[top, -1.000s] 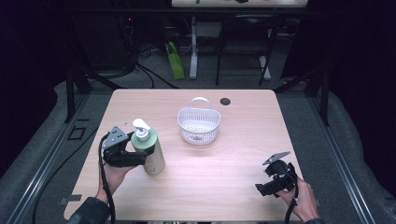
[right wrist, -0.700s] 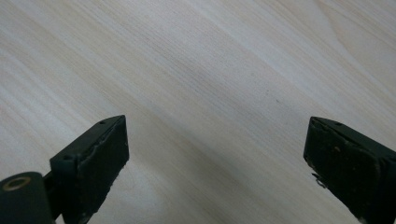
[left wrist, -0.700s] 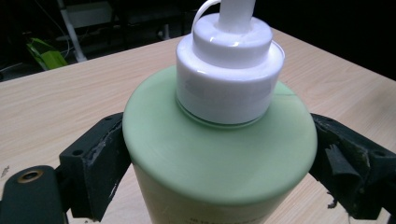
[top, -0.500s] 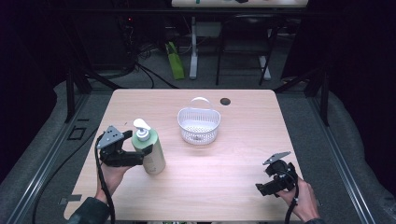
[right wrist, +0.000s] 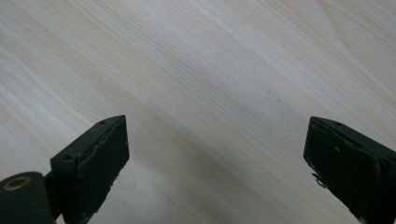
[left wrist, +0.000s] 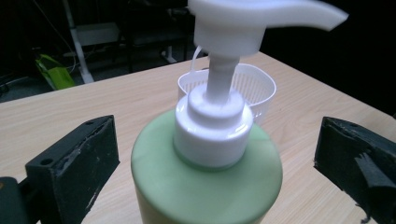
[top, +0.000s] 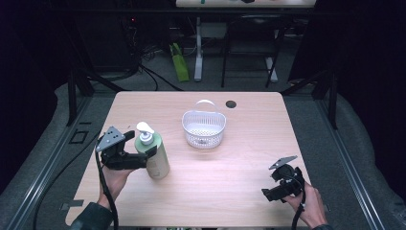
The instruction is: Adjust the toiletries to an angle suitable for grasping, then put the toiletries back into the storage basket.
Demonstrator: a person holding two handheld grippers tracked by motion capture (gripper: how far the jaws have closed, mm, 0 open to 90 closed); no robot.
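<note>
The green pump bottle (top: 155,155) is standing upright on the near left of the bench (top: 249,143), not yet lifted. The left gripper (top: 143,152) is straddling it, jaws wide with gaps on both sides, so closing and carrying are judged to remain. The white basket (top: 204,128) is waiting farther right. The right gripper (top: 268,192) is idling near right, jaws wide.

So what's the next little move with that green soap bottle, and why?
Probably close the left gripper on the green pump bottle: its jaws stand open on either side of the bottle, gaps showing on both sides, so nothing grips it yet.
</note>
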